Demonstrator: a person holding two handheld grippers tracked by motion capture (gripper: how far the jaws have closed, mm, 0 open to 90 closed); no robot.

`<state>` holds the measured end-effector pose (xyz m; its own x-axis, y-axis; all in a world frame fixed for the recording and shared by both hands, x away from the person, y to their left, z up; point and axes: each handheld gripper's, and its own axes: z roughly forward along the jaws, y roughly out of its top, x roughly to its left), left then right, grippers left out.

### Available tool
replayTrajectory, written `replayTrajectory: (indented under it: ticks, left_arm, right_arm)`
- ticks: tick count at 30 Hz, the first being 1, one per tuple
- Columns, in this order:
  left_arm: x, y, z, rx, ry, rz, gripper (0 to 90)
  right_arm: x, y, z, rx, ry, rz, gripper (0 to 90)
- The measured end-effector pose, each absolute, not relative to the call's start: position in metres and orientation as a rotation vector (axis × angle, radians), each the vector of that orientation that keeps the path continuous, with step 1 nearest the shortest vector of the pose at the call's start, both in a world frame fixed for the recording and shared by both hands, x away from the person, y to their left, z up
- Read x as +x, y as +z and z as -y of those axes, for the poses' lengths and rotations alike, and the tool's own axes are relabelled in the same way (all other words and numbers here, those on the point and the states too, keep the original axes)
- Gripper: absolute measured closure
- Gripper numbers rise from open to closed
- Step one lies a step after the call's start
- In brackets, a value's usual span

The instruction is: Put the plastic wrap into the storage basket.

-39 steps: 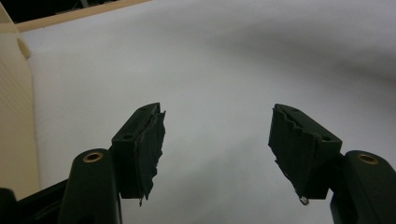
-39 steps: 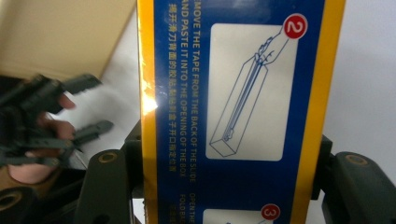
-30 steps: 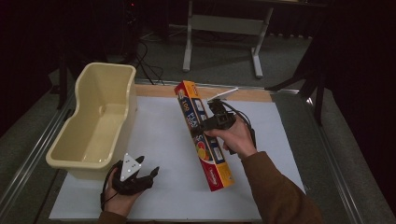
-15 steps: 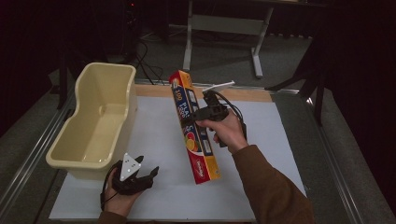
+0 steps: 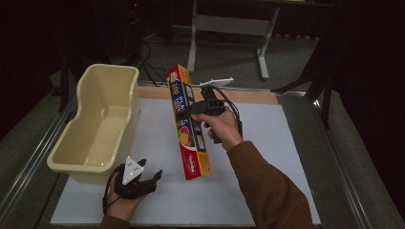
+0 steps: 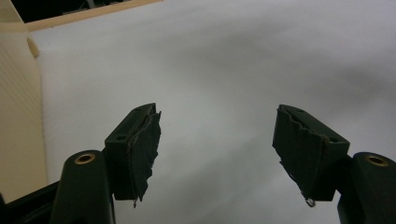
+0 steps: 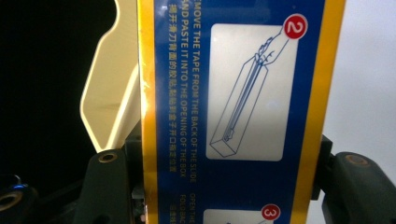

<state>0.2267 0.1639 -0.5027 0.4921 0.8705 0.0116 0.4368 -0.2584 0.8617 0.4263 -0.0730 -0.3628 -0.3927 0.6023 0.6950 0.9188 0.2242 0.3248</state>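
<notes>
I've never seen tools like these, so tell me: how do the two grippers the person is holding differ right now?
The right gripper is shut on the long blue and yellow box, while the left gripper is open and holds nothing. The right gripper is raised over the middle of the white table, the left sits low at the near edge beside the cream tub. Both are black, two-jawed and hand-held.

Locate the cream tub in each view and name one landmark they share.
High view: cream tub at left, on the table's left edge.
Left gripper view: its ribbed wall along the left edge.
Right gripper view: its curved end left of the box.
Shared landmark: white table sheet.
</notes>
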Motion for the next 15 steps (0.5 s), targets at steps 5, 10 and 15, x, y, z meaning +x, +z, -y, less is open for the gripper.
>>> replayTrajectory:
  ticks: [5,10,15]
  left_arm:
    - [0.227,-0.503,-0.164,1.877,0.634,-1.087,31.5]
    - [0.227,-0.503,-0.163,1.878,0.632,-1.085,31.5]
    - [0.227,-0.503,-0.163,1.876,0.630,-1.085,31.5]
  right_arm:
    - [0.430,-0.358,0.068,-1.410,-1.025,2.054,40.0]
    - [0.432,-0.353,0.061,-1.407,-1.040,2.043,39.9]
    - [0.432,-0.350,0.055,-1.413,-1.060,2.030,40.0]
